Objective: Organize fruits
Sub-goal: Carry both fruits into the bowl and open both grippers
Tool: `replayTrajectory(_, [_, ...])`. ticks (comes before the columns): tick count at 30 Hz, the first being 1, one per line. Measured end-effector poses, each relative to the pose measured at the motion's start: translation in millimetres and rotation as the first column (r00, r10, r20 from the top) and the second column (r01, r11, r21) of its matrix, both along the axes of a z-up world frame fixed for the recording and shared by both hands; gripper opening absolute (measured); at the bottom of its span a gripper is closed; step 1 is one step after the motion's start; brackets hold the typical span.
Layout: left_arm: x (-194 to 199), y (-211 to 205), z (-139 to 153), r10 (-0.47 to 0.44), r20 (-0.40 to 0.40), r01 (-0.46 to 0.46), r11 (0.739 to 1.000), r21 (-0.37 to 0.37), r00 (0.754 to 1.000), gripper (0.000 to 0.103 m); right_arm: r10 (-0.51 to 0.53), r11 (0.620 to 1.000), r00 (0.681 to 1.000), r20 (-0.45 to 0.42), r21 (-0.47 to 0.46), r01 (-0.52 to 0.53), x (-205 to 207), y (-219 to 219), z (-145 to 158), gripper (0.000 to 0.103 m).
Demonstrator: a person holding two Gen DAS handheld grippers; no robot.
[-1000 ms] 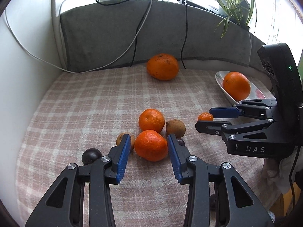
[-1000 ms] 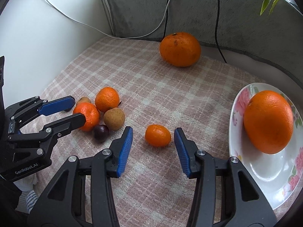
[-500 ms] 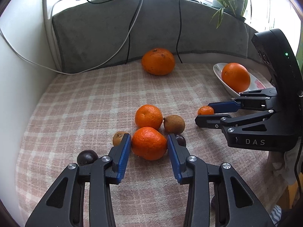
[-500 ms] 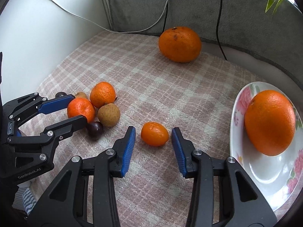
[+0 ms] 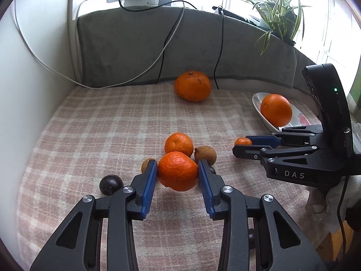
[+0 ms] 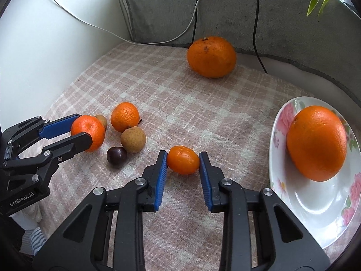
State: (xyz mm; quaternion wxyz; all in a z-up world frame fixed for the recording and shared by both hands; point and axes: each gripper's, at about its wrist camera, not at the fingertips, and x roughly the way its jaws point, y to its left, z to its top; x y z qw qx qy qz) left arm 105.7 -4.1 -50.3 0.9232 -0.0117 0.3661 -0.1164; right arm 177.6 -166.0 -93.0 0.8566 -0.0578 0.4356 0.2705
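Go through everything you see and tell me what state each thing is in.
Left claw: shut on mandarin.
Right claw: shut on kumquat.
Plate: holds one orange.
Big tangerine: loose on the cloth.
Plum: loose, untouched.

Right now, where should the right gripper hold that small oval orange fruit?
Across its short middle, coming from the near side as the right gripper sits. The small oval fruit lies lengthwise between the pads, so its rounded flanks meet them squarely.
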Motion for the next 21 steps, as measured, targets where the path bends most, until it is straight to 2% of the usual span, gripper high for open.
replayTrajectory(12, [-7.3, -22.7, 30.6, -0.057, 0.053, 0.061, 0.996, -0.072, 0.997, 0.036, -0.025, 0.996, 0.997, 0.069, 0.083, 0.02, -27.4, -33.0, 39.7, 0.029])
replayTrajectory(21, [-4.5, -66.8, 43.8, -0.134, 0.078, 0.142, 0.984, -0.108, 0.988, 0.036, -0.121, 0.987, 0.987, 0.107, 0.123, 0.108, -42.3, -106.4, 54.0, 0.029])
